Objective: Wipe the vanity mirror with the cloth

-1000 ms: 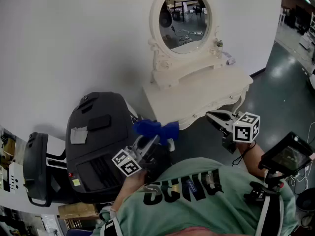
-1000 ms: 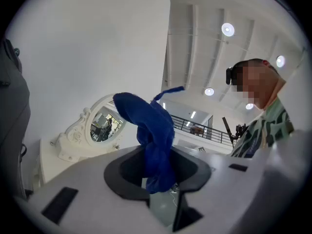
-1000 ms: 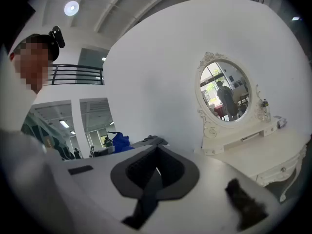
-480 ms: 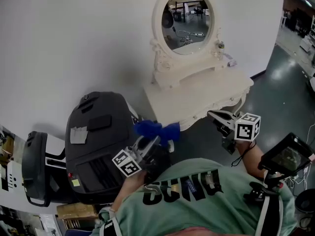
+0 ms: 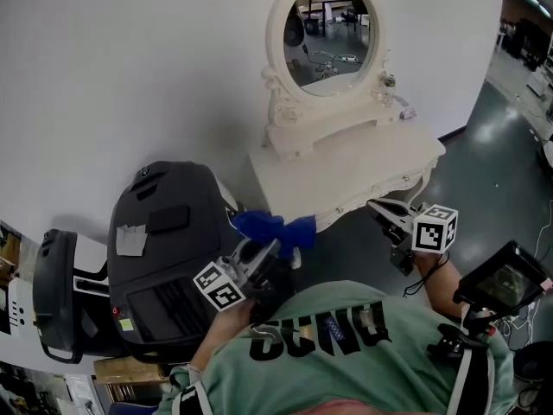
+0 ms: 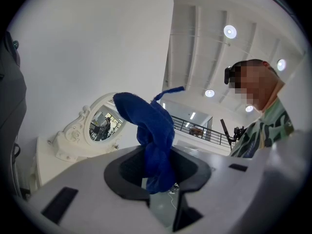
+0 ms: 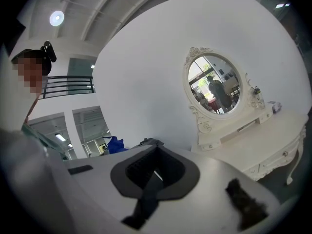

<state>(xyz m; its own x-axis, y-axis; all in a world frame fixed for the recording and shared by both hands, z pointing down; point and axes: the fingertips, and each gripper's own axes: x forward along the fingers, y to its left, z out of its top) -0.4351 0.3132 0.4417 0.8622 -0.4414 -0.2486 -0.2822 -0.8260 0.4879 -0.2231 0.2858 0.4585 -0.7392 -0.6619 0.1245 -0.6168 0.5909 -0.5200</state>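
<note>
The oval vanity mirror stands in a white carved frame at the back of a white dressing table. It also shows in the left gripper view, mirror, and the right gripper view, mirror. My left gripper is shut on a bunched blue cloth, held in front of the table's left corner. The cloth sticks up from between the jaws. My right gripper hovers shut and empty off the table's front right edge, well short of the mirror.
A large black case stands to the left of the dressing table, close beside my left gripper. A small jar and other small items sit on the table by the mirror's right side. A dark screen device is at lower right.
Almost nothing has moved. Both grippers hold their places, and the view has shifted slightly so the black case sits a little lower left.
</note>
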